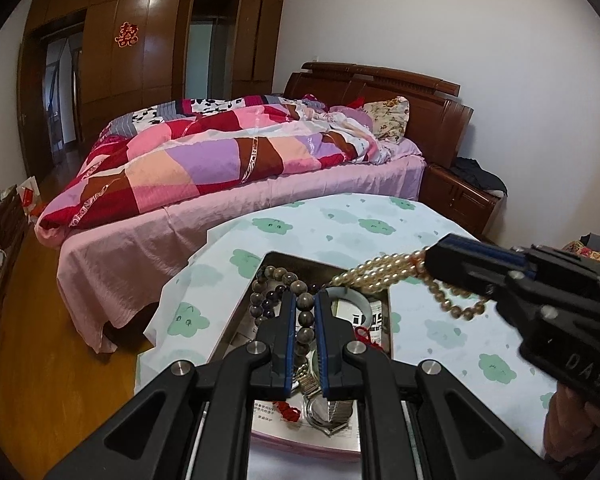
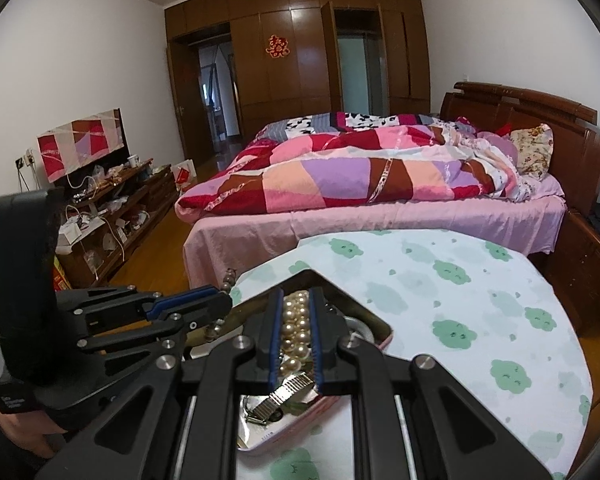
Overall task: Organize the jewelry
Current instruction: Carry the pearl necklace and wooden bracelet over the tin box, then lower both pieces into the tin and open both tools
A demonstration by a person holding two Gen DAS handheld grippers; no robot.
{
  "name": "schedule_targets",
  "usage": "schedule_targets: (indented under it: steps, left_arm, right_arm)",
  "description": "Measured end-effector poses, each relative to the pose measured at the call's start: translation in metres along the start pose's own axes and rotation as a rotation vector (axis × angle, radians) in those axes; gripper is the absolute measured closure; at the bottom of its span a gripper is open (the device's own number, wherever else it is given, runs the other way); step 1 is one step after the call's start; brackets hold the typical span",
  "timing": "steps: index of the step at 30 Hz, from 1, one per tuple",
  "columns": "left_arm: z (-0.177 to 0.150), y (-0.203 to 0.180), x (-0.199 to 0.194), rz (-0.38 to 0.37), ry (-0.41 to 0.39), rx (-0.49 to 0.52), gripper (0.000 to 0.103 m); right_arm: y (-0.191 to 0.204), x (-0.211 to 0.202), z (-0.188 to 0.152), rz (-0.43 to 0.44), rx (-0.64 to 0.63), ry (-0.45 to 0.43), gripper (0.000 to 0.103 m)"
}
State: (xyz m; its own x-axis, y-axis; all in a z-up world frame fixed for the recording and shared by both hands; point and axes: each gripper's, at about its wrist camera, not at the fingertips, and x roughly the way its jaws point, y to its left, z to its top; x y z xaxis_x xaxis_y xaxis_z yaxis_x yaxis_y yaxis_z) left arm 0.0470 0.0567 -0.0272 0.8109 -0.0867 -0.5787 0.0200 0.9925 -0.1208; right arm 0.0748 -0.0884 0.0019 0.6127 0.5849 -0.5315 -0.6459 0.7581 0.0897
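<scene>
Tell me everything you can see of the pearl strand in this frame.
The pearl strand is a bunch of round, glossy cream beads, looking like pearls, in several rows with a reddish bit near the grip. The right gripper is shut on it; in the right wrist view the beads sit packed between the blue-edged fingers. In the left wrist view one end stretches toward the open metal tin, and a loop hangs below the gripper over the cloud-print tablecloth. Whether it touches the tin's contents is unclear.

Raised letters "DAS" mark the right tool (image 1: 430,260) body (other print too blurred).
</scene>
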Motion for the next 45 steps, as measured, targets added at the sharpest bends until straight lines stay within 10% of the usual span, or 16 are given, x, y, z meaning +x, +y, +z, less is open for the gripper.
schedule_targets:
  steps: [38,45]
  left_arm:
    - [-0.027,0.021,0.054,-0.011,0.156,-0.048,0.094]
    - [-0.025,0.025,0.046,0.054,0.138,-0.075,0.043]
  right_arm:
    - [0.01,0.066,-0.04,0.016,0.008,0.181,0.086]
    - [0.001,0.053,-0.044,-0.031,0.025,0.179,0.064]
